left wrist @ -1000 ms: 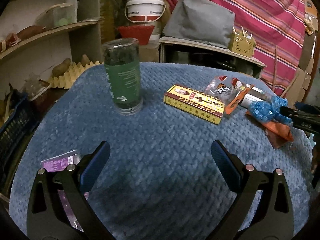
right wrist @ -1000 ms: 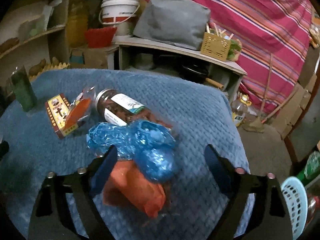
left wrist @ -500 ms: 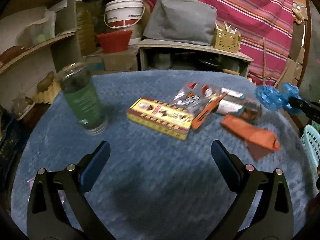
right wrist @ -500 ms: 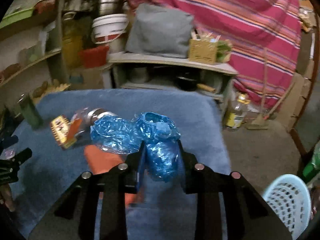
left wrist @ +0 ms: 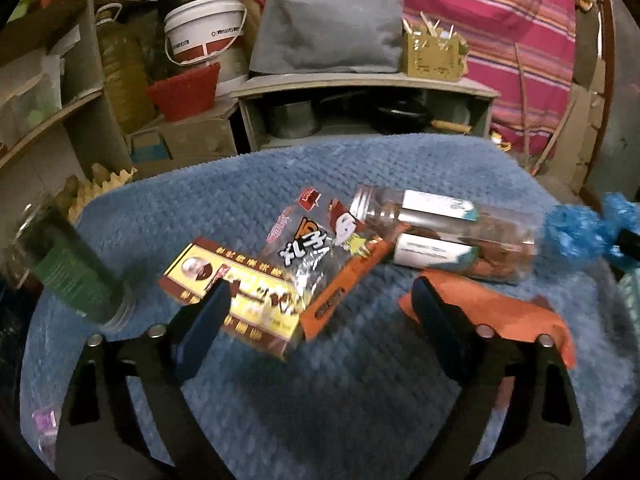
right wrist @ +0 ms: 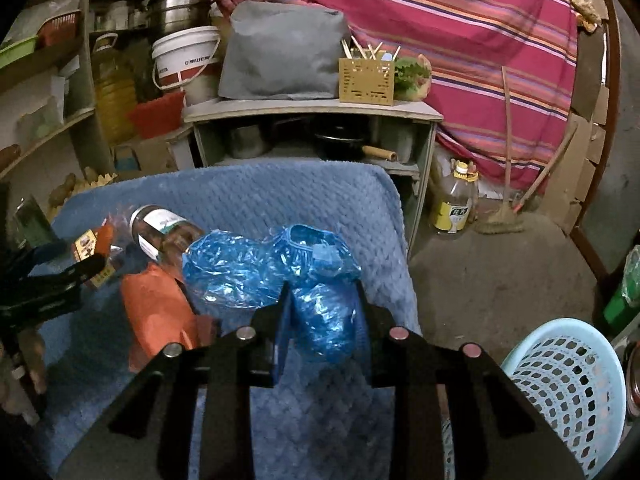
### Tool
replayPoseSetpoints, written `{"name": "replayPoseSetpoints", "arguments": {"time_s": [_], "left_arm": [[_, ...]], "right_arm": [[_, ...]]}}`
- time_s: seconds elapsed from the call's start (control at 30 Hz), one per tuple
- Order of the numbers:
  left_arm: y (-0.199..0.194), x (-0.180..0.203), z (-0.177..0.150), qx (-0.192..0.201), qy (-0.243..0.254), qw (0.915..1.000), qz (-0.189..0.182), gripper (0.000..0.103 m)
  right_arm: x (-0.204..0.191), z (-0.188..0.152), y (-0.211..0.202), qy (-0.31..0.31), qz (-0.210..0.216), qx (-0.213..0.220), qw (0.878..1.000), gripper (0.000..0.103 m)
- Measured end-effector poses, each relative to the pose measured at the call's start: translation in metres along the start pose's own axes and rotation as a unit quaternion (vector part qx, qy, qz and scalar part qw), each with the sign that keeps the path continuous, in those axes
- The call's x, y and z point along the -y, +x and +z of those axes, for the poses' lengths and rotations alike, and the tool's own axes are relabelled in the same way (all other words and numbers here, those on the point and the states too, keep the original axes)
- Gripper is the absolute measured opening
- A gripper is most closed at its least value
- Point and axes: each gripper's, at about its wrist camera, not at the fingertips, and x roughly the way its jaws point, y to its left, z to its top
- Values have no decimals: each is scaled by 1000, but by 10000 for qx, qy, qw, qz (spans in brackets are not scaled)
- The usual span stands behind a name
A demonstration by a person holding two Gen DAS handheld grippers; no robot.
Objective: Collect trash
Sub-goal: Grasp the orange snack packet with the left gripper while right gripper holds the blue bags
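Observation:
On the blue-covered table [left wrist: 320,408] lie a yellow box [left wrist: 240,300], a clear printed snack wrapper [left wrist: 312,240], an orange strip packet [left wrist: 344,284], a clear jar [left wrist: 440,232] on its side and an orange bag [left wrist: 500,312]. My left gripper [left wrist: 318,314] hovers low over the box and the orange strip. Its jaws are closing, and one end of the box and the strip's tip lie between them, not pinched. My right gripper [right wrist: 322,296] is shut on crumpled blue plastic covers [right wrist: 260,268]. It holds them above the table's right side, and they show at the far right in the left wrist view [left wrist: 576,232].
A green-labelled jar [left wrist: 68,272] stands at the table's left. A light blue mesh basket [right wrist: 560,380] sits on the floor to the right of the table. Behind are a low shelf unit [right wrist: 312,112], a white bucket [right wrist: 184,60] and an oil bottle [right wrist: 456,204].
My right gripper closed on the blue plastic and carried it right, off the jar and orange bag. My left gripper travelled right from the green jar to the wrappers, and its jaws narrowed.

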Motion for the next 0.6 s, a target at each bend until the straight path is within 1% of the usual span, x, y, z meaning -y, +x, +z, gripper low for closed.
{"name": "replayPoseSetpoints", "arguments": {"time_s": [0.03,0.1,0.13,0.17,0.2,0.3,0.37,0.5,0.6], "left_arm": [[5,0,2,-57,-4,10000,-17,72],[13,-3,3,-153,-59,9998,-120,50],[14,-5,4,-169,-89,9996,-191,44],[15,-7,5,-158,-104,9996,-225,34],[11,-8,5,-96,-123,9995,-269,29],[-3,-12,4,78,-127,9994,-319,20],[-17,-15,3,170,-119,9991,-365,19],[-53,-17,-5,413,-52,9986,-337,16],[-80,-19,-15,493,-99,9979,-408,15]], "right_arm": [[0,0,1,-4,4,-3,10000,29],[0,0,2,-5,28,-1,10000,29],[0,0,3,-12,32,-4,10000,29],[-1,-1,4,-25,38,-16,10000,29],[-1,0,5,-30,46,-27,10000,29],[-5,-1,5,-55,69,-46,10000,29],[-8,-1,2,-74,94,-34,9999,29],[-19,-3,-12,-124,149,56,9998,29],[-28,-3,-23,-161,228,127,9995,29]]}}
